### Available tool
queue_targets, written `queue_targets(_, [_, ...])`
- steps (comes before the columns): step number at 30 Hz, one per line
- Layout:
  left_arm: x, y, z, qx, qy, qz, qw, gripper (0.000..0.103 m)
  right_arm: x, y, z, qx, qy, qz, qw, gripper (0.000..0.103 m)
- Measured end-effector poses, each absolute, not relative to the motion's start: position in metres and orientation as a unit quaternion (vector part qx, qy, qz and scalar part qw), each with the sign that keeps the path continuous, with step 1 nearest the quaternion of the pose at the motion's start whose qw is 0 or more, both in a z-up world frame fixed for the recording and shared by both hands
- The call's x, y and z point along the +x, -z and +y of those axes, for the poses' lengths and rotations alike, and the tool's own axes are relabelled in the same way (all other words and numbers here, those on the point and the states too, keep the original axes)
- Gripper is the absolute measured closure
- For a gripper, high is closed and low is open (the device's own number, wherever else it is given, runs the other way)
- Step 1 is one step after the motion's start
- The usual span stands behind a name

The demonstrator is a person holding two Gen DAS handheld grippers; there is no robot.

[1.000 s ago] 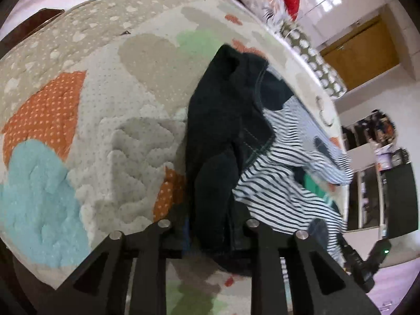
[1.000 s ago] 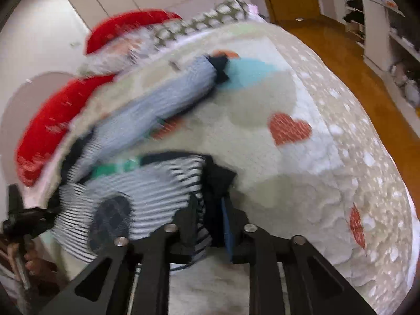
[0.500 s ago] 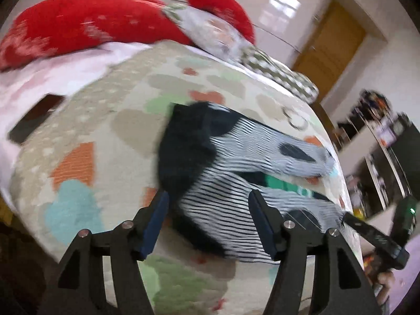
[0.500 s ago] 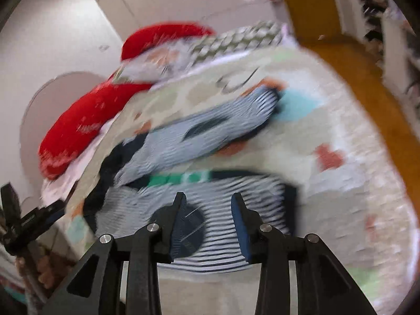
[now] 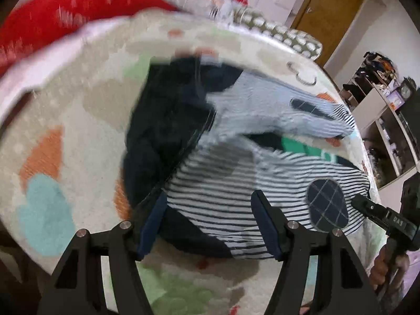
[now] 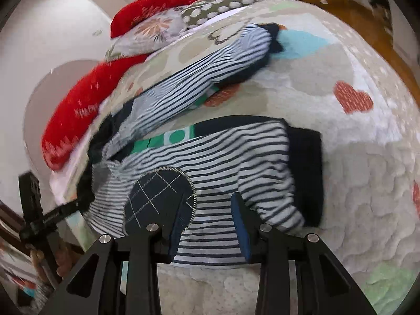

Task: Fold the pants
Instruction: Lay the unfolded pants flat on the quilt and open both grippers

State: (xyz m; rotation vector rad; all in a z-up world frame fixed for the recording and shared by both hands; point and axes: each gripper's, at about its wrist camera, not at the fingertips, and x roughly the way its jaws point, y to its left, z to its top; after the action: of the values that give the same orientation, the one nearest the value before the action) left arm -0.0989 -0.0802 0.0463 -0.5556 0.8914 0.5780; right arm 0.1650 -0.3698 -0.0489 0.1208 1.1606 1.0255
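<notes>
The pants [image 5: 236,183] are navy-and-white striped with a dark navy waist part and round navy knee patches. They lie on the patterned quilt [image 5: 65,120], the near leg folded short, the far leg stretched out. My left gripper [image 5: 210,218] is open and empty just above the near edge by the waist. My right gripper [image 6: 207,215] is open and empty over the folded near leg of the pants [image 6: 210,157], beside the knee patch [image 6: 160,197]. The right gripper also shows at the right edge of the left wrist view [image 5: 378,215].
Red pillows [image 6: 78,105] and a dotted pillow [image 6: 231,0] lie along the far side of the bed. A wooden door [image 5: 328,8] and shelves [image 5: 388,120] stand beyond the bed. The wooden floor [image 6: 354,10] lies past the quilt's right edge.
Both grippers let go of the pants, opened and drew back from the cloth. The near leg now lies folded short on the quilt.
</notes>
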Motion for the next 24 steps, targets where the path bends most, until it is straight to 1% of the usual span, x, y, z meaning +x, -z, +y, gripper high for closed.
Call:
queue_targets(2, [-0.102, -0.068, -0.092, -0.211, -0.305, 0.405, 0.836, 0.036, 0.164, 0.046, -0.374, 0.072, -0.457, 0.52, 0.718, 0.065])
queue_targets(4, [-0.106, -0.086, -0.104, -0.177, -0.327, 0.389, 0.843, 0.036, 0.156, 0.038, -0.374, 0.064, -0.451, 0.503, 0.734, 0.063])
queue_targets(6, [-0.112, -0.099, -0.111, -0.163, -0.342, 0.378, 0.845, 0.036, 0.142, 0.025, -0.376, 0.044, -0.45, 0.473, 0.757, 0.056])
queue_targets(8, [-0.12, -0.112, -0.121, -0.15, -0.359, 0.364, 0.846, 0.035, 0.128, 0.011, -0.379, 0.027, -0.449, 0.435, 0.78, 0.045])
queue_targets(9, [-0.123, -0.117, -0.125, -0.146, -0.365, 0.356, 0.848, 0.034, 0.118, 0.0, -0.383, 0.015, -0.444, 0.404, 0.8, 0.042])
queue_targets(11, [-0.13, -0.128, -0.131, -0.14, -0.376, 0.341, 0.85, 0.031, 0.102, -0.017, -0.387, -0.009, -0.43, 0.347, 0.834, 0.031])
queue_targets(12, [-0.135, -0.134, -0.134, -0.139, -0.381, 0.329, 0.853, 0.03, 0.092, -0.027, -0.392, -0.023, -0.417, 0.307, 0.855, 0.028])
queue_targets(14, [-0.141, -0.143, -0.139, -0.141, -0.385, 0.316, 0.855, 0.03, 0.07, -0.047, -0.41, -0.026, -0.399, 0.211, 0.892, 0.014])
queue_targets(16, [-0.144, -0.151, -0.145, -0.146, -0.382, 0.303, 0.861, 0.029, 0.061, -0.058, -0.428, -0.003, -0.393, 0.162, 0.905, 0.009])
queue_targets(17, [-0.144, -0.155, -0.149, -0.145, -0.383, 0.295, 0.863, 0.026, 0.059, -0.062, -0.436, 0.007, -0.393, 0.155, 0.906, 0.009])
queue_targets(19, [-0.145, -0.163, -0.157, -0.135, -0.387, 0.28, 0.868, 0.014, 0.062, -0.064, -0.44, 0.002, -0.4, 0.173, 0.9, 0.009])
queue_targets(21, [-0.145, -0.167, -0.162, -0.121, -0.394, 0.268, 0.871, 0.007, 0.066, -0.065, -0.44, -0.019, -0.41, 0.195, 0.891, 0.009])
queue_targets(24, [-0.141, -0.168, -0.164, -0.11, -0.394, 0.273, 0.871, 0.006, 0.069, -0.062, -0.433, -0.059, -0.412, 0.217, 0.883, 0.009])
